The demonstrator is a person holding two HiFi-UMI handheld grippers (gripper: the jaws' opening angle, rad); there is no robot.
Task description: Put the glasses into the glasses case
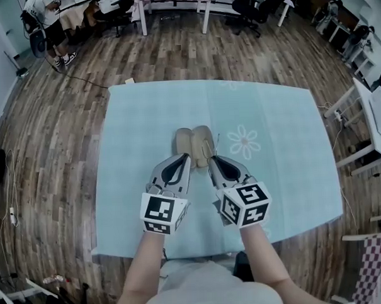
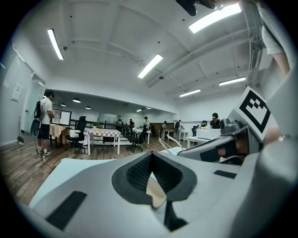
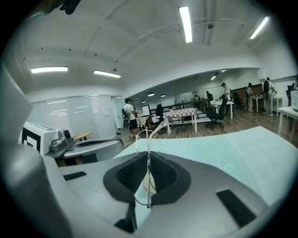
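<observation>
Wood floor (image 1: 51, 135), white ceiling (image 2: 116, 37) w/ strip lights (image 2: 150, 66), prob. office tables (image 2: 104, 134).

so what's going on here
A person works two grippers. The right gripper is shut on thin wire glasses, held beside the open beige case on the blue cloth. The left gripper, jaws together, sits at the case's near edge; whether it pinches the case isn't clear. The glasses are not in yet.

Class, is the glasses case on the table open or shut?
Open: the glasses case lies with its two beige halves spread side by side.
</observation>
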